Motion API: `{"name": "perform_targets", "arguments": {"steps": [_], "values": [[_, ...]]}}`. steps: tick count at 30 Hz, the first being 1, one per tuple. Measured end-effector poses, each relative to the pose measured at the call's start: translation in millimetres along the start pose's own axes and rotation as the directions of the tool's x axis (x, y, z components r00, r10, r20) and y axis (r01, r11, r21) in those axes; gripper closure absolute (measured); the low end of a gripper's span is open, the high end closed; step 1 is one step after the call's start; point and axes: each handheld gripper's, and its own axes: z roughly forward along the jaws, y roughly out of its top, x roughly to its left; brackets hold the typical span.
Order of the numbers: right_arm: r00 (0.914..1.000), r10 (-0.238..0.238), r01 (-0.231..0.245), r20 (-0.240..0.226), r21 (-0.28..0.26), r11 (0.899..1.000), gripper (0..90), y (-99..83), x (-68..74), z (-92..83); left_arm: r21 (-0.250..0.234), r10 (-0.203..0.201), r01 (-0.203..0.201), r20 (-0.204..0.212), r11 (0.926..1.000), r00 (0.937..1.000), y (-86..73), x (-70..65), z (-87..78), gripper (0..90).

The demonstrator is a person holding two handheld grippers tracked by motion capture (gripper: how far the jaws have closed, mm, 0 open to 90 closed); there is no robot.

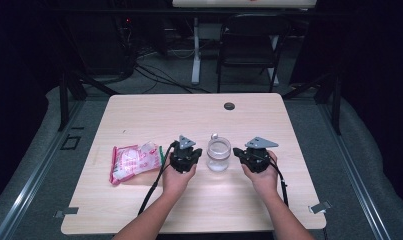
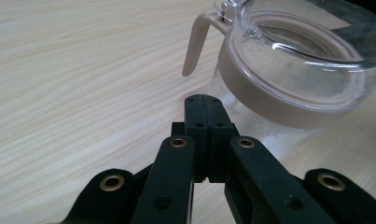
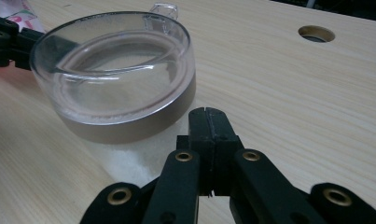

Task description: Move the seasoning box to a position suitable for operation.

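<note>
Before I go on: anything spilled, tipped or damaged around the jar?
Nothing stands out. The jar stands upright, lid closed, between the left gripper and right gripper, both shut and empty. The pink packet lies flat to its left. No spill on the table.

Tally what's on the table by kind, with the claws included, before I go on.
Clear jar with a tan collar: 1
Pink-and-white printed bag: 1
Claws, both shut on nothing, left claw, right claw: 2
Total: 4
</note>
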Motion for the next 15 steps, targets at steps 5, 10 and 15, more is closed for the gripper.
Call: {"name": "perform_targets", "arguments": {"steps": [5, 10, 15], "values": [[0.9998, -0.020, 0.020, 0.004, 0.005, 1.000, 90.0, 1.0, 3.5, 7.3, 0.002, -0.014, 0.014, 0.001, 0.9999, 0.9999, 1.5, -3.1, 3.4, 90.0], [0.9999, -0.014, 0.014, -0.006, -0.007, 1.000, 90.0, 3.7, -0.5, 11.3, 0.008, -0.009, 0.009, -0.010, 0.9999, 0.9999, 2.3, -9.6, 9.0, 90.0], [0.9996, -0.009, 0.009, -0.028, 0.008, 1.000, 90.0, 2.8, -2.7, 12.6, 0.012, -0.015, 0.015, 0.012, 0.9998, 0.9998, 0.2, -6.9, 11.4, 90.0]]}}
